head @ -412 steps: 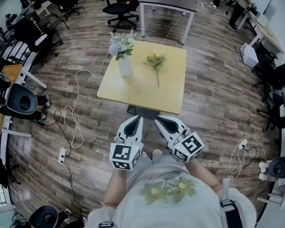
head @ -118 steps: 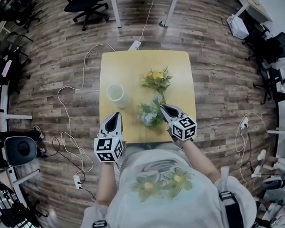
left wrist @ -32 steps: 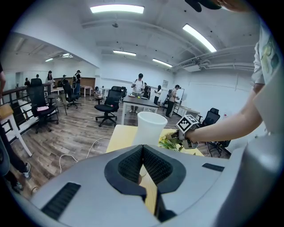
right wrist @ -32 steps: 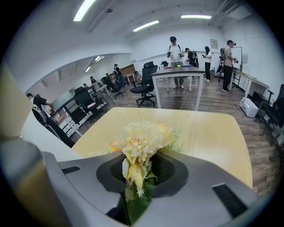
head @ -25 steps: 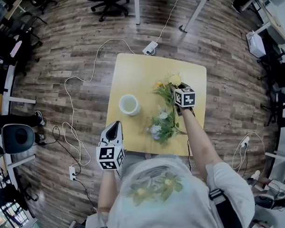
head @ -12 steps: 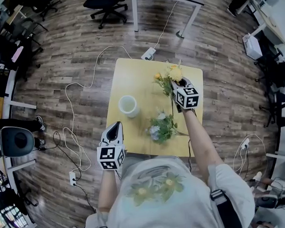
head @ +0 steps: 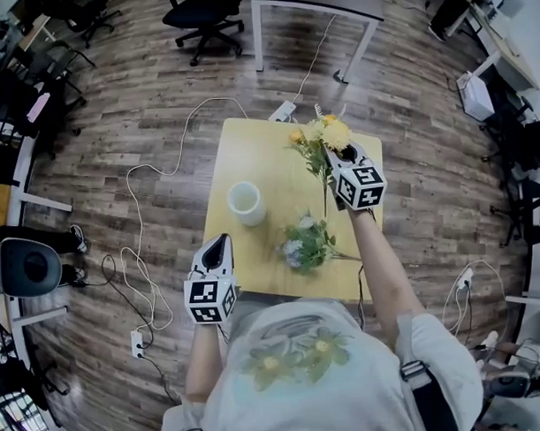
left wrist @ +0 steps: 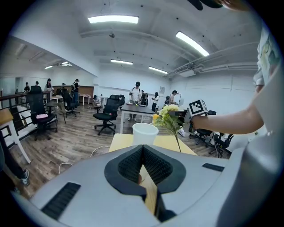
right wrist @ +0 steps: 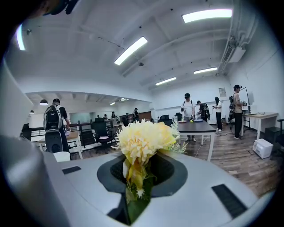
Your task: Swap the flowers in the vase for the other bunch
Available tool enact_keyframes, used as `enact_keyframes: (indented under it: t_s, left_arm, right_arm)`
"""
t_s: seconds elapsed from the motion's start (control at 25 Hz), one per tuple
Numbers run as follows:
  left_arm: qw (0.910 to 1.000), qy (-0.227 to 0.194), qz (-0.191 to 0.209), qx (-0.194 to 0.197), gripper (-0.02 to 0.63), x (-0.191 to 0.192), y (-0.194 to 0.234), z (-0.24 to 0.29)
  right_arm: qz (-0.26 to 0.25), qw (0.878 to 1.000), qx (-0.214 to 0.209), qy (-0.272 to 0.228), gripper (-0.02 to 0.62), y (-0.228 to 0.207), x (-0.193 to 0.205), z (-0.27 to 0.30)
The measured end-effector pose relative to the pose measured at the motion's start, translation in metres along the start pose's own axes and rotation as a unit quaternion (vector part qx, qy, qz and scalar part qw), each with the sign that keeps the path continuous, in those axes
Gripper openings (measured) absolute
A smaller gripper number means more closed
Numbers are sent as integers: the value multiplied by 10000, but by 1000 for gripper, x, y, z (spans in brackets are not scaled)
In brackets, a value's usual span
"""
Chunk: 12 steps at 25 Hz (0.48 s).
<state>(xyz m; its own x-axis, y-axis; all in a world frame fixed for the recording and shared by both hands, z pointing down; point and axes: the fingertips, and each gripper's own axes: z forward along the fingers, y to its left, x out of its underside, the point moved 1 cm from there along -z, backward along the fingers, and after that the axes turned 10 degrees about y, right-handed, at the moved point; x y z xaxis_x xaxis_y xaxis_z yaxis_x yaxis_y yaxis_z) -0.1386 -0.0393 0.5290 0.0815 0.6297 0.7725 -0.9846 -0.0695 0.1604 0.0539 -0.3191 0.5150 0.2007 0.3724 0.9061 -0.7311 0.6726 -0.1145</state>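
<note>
My right gripper (head: pixel 341 155) is shut on the yellow bunch (head: pixel 323 138) and holds it above the far right of the yellow table (head: pixel 268 162), the stem hanging down. In the right gripper view the yellow blooms (right wrist: pixel 141 141) fill the space between the jaws. The white vase (head: pixel 246 203) stands with nothing in it at the table's left. The blue-and-white bunch (head: pixel 305 245) lies flat on the table near the front edge. My left gripper (head: pixel 219 242) hovers at the table's near left corner, shut on nothing; its view shows the vase (left wrist: pixel 145 133) ahead.
A white cable (head: pixel 155 214) and a power strip (head: pixel 137 344) lie on the wooden floor to the left. A grey desk (head: pixel 316 1) and office chairs (head: pixel 201 14) stand beyond the table. People stand further back in the room.
My right gripper has lifted the yellow bunch off the table, so its blooms sit higher and further back. The left gripper has barely shifted. The blue-and-white bunch stays where it lay.
</note>
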Motion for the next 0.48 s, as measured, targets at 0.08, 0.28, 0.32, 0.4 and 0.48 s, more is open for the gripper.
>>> enact_keyframes:
  t_s: [0.08, 0.28, 0.32, 0.4, 0.48]
  left_arm:
    - [10000, -47, 9, -21, 17, -1, 1, -5]
    - [9998, -183, -7, -101, 17, -4, 5, -15]
    - [9997, -207, -17, -112, 17, -4, 6, -17]
    - [9996, -244, -28, -121, 17, -6, 7, -21]
    - [9996, -265, -22, -112, 17, -7, 7, -24]
  right_arm:
    - [-59, 9999, -5, -157, 95, 6, -12, -7]
    - [-169, 9980, -84, -601, 95, 21, -43, -27]
    - [-181, 9975, -133, -665, 95, 25, -48, -31]
    - [-203, 9965, -245, -779, 95, 35, -59, -36]
    - [-241, 9951, -347, -894, 95, 46, -70, -42]
